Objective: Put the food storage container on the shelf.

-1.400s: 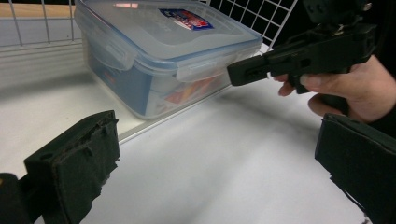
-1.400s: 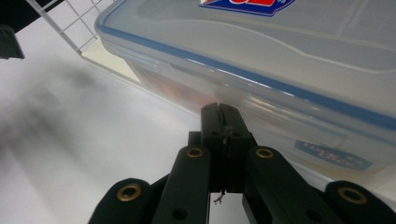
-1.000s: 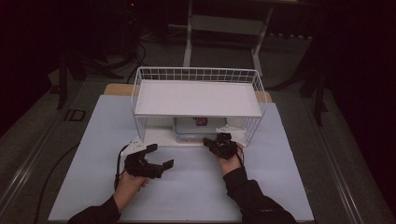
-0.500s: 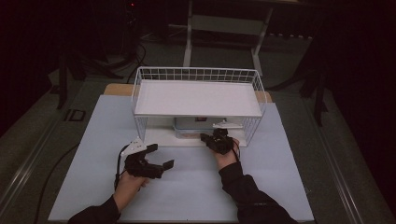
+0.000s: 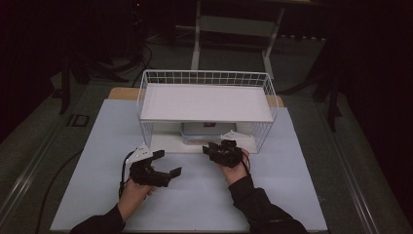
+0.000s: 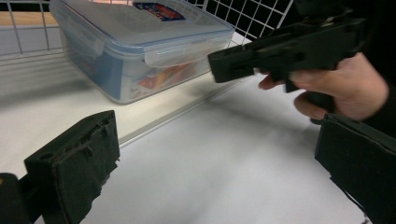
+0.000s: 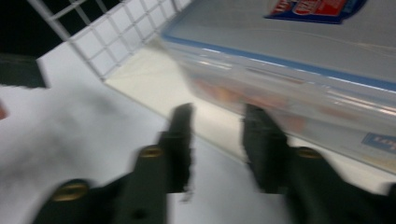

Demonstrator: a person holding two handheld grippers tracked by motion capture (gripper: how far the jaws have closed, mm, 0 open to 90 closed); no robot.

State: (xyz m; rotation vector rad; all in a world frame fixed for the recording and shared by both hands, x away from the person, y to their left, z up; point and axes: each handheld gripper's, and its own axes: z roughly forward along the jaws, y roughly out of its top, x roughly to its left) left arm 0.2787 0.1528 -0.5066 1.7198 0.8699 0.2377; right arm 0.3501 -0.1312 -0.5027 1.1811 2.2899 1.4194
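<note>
One clear plastic box [image 6: 140,46] with a clip-on lid sits under the shelf of the single white wire rack [image 5: 207,80], toward the far edge of the worktop [image 5: 292,185]. The right gripper [image 5: 214,147] has just been opening its jaws, now apart with nothing between them, at the box's near side; I judge a grasp is coming. The left gripper [image 5: 168,163], jaws wide apart and empty, waits near the rack's front left corner.

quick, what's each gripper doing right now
left gripper: open, empty.
right gripper: just been opening, fingers apart, nothing between them, by the plastic box.
</note>
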